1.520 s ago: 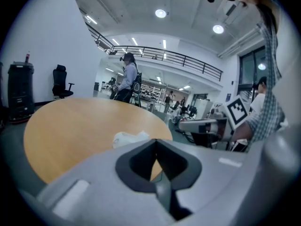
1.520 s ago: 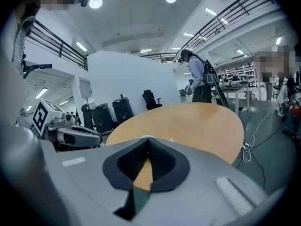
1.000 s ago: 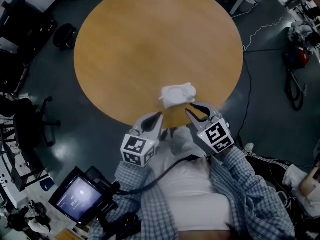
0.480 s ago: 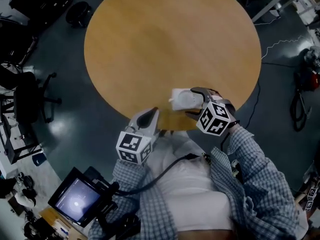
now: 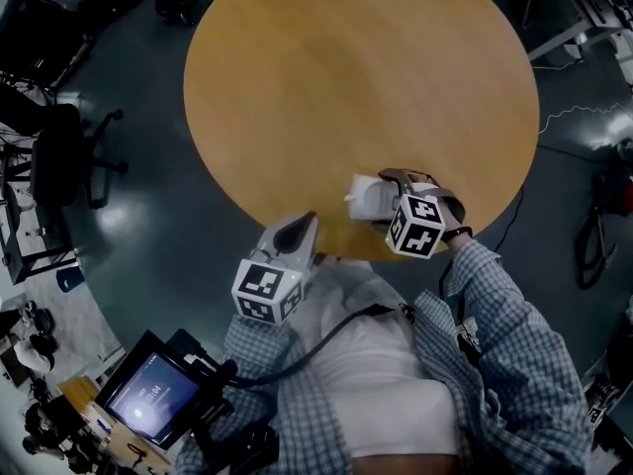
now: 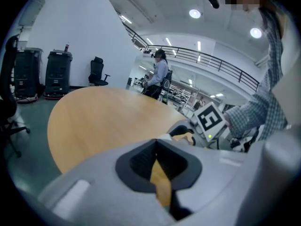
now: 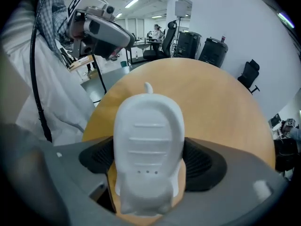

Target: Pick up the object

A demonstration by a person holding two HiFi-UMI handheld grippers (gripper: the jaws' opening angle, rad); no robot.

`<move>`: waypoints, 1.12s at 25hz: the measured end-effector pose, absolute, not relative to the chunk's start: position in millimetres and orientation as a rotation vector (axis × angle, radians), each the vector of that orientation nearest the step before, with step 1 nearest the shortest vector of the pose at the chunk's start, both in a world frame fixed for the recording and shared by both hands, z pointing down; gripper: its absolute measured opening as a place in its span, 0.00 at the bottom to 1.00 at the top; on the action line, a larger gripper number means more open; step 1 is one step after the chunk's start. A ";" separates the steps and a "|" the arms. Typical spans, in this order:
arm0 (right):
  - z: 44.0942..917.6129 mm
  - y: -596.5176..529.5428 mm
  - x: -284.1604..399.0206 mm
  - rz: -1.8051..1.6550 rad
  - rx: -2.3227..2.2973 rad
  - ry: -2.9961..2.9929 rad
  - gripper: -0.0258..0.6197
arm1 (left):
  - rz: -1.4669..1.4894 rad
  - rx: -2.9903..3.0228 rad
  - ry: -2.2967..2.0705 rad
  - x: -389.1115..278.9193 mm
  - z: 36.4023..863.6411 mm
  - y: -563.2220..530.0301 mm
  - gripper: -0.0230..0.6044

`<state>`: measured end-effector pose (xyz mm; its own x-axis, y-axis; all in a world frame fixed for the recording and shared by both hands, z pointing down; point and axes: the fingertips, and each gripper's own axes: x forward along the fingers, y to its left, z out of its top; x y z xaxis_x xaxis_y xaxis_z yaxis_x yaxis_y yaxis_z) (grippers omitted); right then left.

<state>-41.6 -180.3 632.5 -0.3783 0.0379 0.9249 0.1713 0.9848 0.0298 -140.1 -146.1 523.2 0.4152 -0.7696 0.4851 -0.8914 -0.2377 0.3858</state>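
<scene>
Just inside round table (image 5: 297, 87) edge, white object (image 5: 368, 198)

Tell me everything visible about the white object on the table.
The white object looks like smooth moulded plastic, oval and domed, with raised ribs, three tiny holes and a nub at its far end. It lies on the round wooden table near the person's edge, between the right gripper's jaws, which have just been opening and stand wide apart.

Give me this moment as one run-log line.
right gripper: jaws just been opening, white object between them | left gripper: shut, empty | white object: on round table
</scene>
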 end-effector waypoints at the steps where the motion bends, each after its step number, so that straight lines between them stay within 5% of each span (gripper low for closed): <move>1: 634.7 -180.4 -43.1 -0.149 -0.157 -1.950 0.72 | 0.255 2.053 -1.407 -141.1 523.8 -145.6 0.04; 15: 628.3 -188.4 -47.5 -0.076 -0.064 -2.038 0.74 | 0.255 2.063 -1.425 -139.1 522.2 -142.1 0.04; 28: 528.3 -225.9 -29.3 -0.031 0.366 -2.314 0.74 | 0.258 2.239 -1.390 -111.7 482.2 -169.1 0.04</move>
